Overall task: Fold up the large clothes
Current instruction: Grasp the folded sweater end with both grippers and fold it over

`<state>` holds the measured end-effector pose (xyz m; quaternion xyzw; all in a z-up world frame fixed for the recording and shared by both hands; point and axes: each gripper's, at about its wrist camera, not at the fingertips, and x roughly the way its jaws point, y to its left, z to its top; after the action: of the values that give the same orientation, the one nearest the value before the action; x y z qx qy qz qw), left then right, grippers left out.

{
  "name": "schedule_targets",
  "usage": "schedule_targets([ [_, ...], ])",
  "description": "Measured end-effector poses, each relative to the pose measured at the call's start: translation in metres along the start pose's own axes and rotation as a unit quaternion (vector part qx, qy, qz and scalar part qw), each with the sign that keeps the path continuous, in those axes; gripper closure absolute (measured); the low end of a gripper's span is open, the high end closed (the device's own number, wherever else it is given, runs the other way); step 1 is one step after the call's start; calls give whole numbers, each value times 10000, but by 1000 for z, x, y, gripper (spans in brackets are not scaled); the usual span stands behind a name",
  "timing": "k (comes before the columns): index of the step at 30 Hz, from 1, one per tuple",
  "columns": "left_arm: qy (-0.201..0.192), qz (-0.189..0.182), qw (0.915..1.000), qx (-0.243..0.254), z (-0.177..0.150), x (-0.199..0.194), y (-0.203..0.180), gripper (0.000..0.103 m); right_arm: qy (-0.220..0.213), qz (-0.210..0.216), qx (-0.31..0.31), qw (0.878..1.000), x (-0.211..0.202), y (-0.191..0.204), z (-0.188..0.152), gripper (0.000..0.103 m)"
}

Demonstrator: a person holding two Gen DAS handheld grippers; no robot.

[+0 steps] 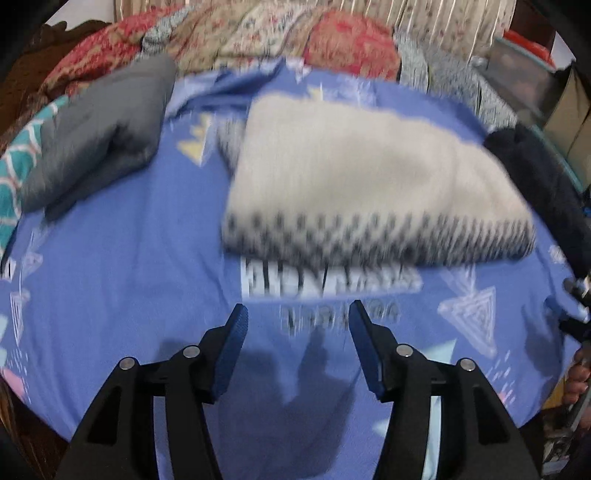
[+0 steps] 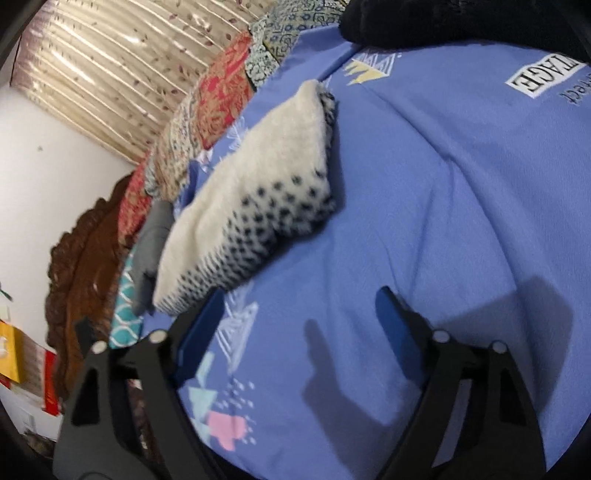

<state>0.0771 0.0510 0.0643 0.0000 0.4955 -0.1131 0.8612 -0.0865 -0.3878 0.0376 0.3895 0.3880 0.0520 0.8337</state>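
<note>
1. A folded cream knitted sweater with a band of dark dots along its hem lies on a bed covered by a blue sheet printed with pale triangles and lettering. It rests flat, right of the bed's middle in the left wrist view, with the dotted hem at its near edge.
2. The left gripper, black with blue pads, hangs above the bare sheet just near of the sweater. Its jaws are spread, with nothing between them.
3. The right gripper is also spread and empty, with only sheet between its fingers. Its left finger sits close to the sweater's dotted near corner; whether they touch cannot be told.
4. A folded grey garment lies at the far left of the bed, well apart from the sweater, beside a teal cloth with white wavy lines.
5. A dark fuzzy garment lies at the sweater's right edge.
6. Red and beige patterned bedding is heaped along the far side, with a pleated floral curtain behind it.
7. A carved brown wooden headboard stands at the left in the right wrist view.
</note>
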Motion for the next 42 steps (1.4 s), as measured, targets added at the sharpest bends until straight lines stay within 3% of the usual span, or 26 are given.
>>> schedule_targets([
  [3,-142,-95,9995,-260,31,2,10,27,-38,277,238,9993,9,1,18,23],
  [6,-123,105,9941,-1069,62,15,44,27,-143,338,352,9987,19,3,40,23],
  [10,131,-530,9761,-2104,68,33,77,27,-195,266,171,9993,34,10,64,23],
  [14,663,-856,9773,-1823,71,66,66,27,-99,207,104,9997,56,12,85,29],
  [16,824,-903,9775,-1721,74,80,58,29,-1,327,124,9994,65,14,94,40],
  [17,807,-882,9781,-1702,75,82,57,47,118,356,69,9993,70,18,98,58],
  [18,817,-884,9785,-1674,76,83,57,57,208,360,8,9991,72,21,99,82],
  [19,818,-989,9782,-1632,77,82,55,67,272,410,-59,9988,72,25,100,91],
  [20,763,-1038,9789,-1585,77,77,54,70,306,469,-134,9983,69,31,100,95],
  [23,620,-1090,9839,-1276,67,51,50,75,273,407,-626,9968,48,51,92,97],
  [26,660,-1263,9822,-1222,48,30,56,75,165,330,-882,9954,14,54,76,99],
  [27,681,-1332,9809,-1241,42,24,61,75,134,284,-898,9955,1,49,68,103],
  [30,842,-1438,9771,-1326,14,16,71,75,128,-66,-806,9966,-25,26,47,103],
  [34,1154,-1232,9769,-1312,-13,34,71,72,261,-563,-608,9962,-30,-12,26,103],
  [38,1060,-1385,9730,-1510,0,25,74,69,-190,-319,-468,9982,-28,-9,49,103],
  [40,767,-1379,9746,-1586,16,12,79,67,-178,-166,-636,9977,-15,6,71,103],
  [42,477,-1359,9753,-1674,31,0,86,64,-125,-289,-833,9960,2,20,90,103],
])
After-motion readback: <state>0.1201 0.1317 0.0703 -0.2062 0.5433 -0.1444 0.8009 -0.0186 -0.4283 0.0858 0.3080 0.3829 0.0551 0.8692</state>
